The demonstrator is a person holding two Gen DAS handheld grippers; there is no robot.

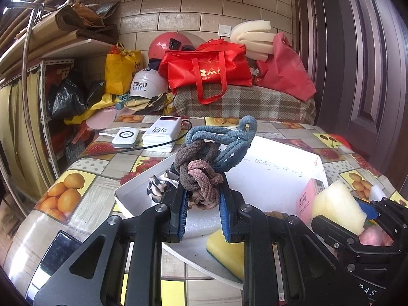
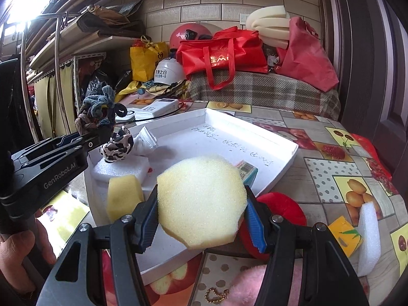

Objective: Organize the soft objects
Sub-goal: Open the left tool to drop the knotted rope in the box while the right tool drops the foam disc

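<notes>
Left tool is clamped on a knot of hair ties above the near-left corner of the white tray, right tool pinches a foam sponge over its near edge, while the tray's middle is mostly bare.

Ahead stands a beige tiled wall; shelves stand left, a dark door right, and bright light comes from upper left.
</notes>
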